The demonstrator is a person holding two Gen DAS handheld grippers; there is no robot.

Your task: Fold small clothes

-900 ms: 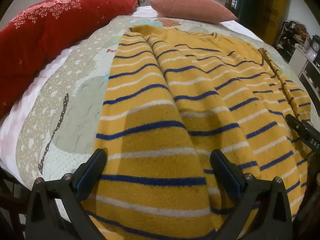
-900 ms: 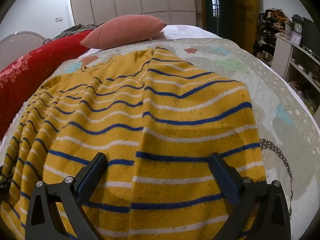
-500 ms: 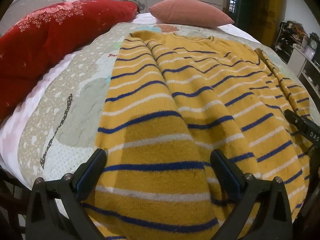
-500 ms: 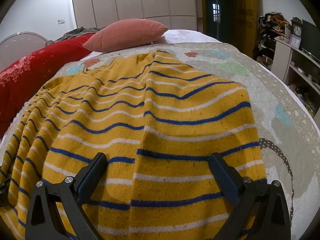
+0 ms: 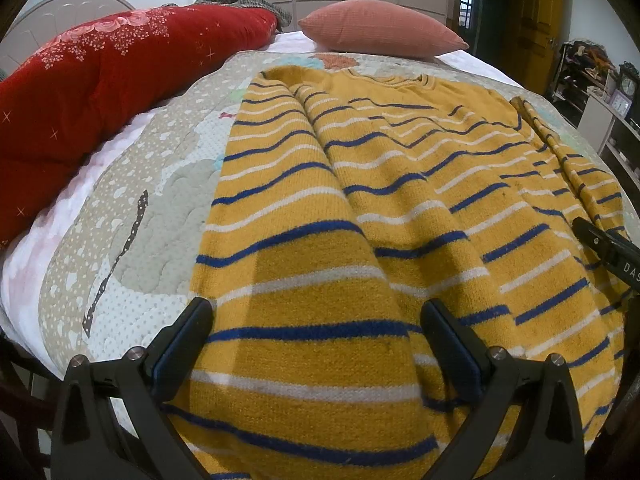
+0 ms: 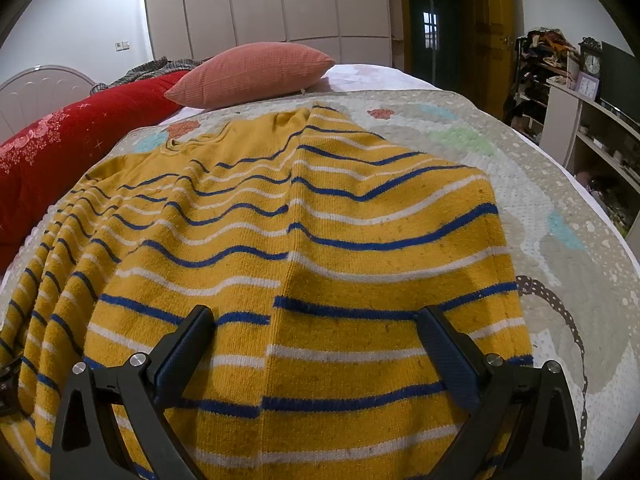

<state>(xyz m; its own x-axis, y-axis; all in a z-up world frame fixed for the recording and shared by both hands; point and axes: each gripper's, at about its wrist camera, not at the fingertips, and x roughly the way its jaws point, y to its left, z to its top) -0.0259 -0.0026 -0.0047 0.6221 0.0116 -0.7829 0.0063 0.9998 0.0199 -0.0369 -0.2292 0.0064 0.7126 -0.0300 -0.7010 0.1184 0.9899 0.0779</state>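
My left gripper [image 5: 318, 334] and right gripper [image 6: 316, 340] gape wide over the striped sweater [image 5: 380, 208], spread along the bed's near edge; only the left view catches the right tool's tip; red quilt [image 5: 100, 100] lines the bed's left edge, pink pillow [image 6: 252, 72] at its far edge.

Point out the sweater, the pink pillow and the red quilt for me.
sweater [image 5: 360, 216]: left wrist view, middle of the striped body.
pink pillow [image 6: 256, 72]: right wrist view, centre of its face.
red quilt [image 5: 100, 92]: left wrist view, middle of its top side.
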